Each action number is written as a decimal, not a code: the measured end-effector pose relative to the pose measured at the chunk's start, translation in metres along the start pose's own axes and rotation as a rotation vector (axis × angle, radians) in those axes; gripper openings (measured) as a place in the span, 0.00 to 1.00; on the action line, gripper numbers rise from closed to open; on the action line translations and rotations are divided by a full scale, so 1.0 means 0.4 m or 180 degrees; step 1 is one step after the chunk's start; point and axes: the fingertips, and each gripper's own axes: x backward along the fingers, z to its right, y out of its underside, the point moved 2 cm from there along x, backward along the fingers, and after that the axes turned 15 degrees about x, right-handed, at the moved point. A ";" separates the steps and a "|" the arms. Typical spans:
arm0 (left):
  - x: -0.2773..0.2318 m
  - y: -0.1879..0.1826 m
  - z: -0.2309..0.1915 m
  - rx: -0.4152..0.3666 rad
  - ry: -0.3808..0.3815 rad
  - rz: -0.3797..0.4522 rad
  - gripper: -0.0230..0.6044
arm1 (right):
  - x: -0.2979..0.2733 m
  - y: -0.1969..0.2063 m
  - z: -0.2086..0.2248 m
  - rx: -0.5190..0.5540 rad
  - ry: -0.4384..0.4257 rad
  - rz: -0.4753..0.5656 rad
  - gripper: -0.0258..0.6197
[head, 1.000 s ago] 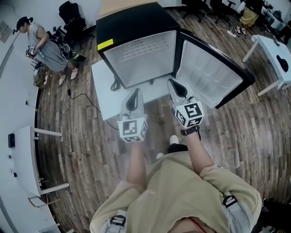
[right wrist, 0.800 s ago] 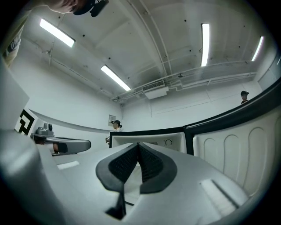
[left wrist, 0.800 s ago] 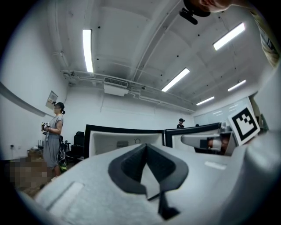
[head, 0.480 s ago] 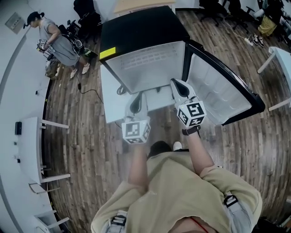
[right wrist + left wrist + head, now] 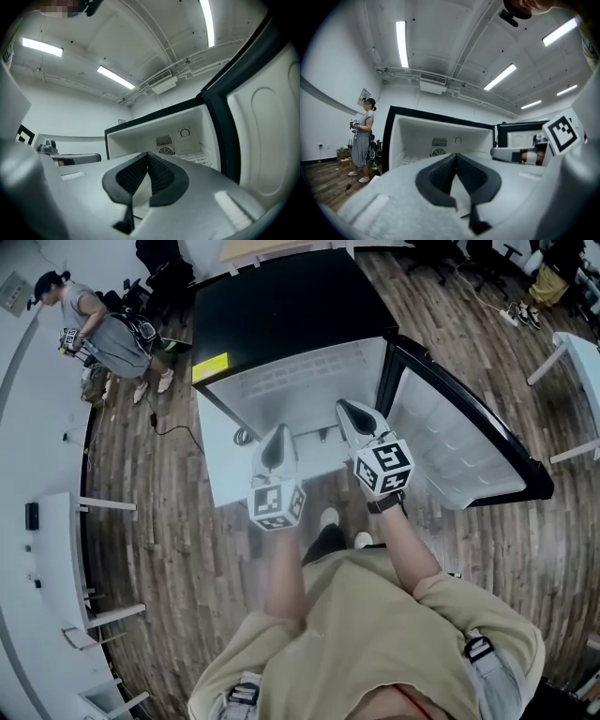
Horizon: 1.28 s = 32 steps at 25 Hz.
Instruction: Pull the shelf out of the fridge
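Holding left tool (image 5: 276, 448) and right tool (image 5: 354, 418) before open fridge (image 5: 281, 306), both closed tight, gripping nothing. Seeing shelf (image 5: 193, 157) sitting inside, untouched; reaching, gripping, pulling all remaining.

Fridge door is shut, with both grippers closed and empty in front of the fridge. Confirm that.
Not quite: the fridge door stands wide open, swung out to the right, as the head view shows. The rest holds: the left gripper and the right gripper are closed and empty in front of the fridge.

left gripper (image 5: 277, 448), right gripper (image 5: 352, 415), both closed, empty
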 end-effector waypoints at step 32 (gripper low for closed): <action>-0.288 0.144 -0.198 0.1108 0.0210 -0.0553 0.35 | -0.263 0.226 0.088 -0.1671 0.0050 -0.0178 0.36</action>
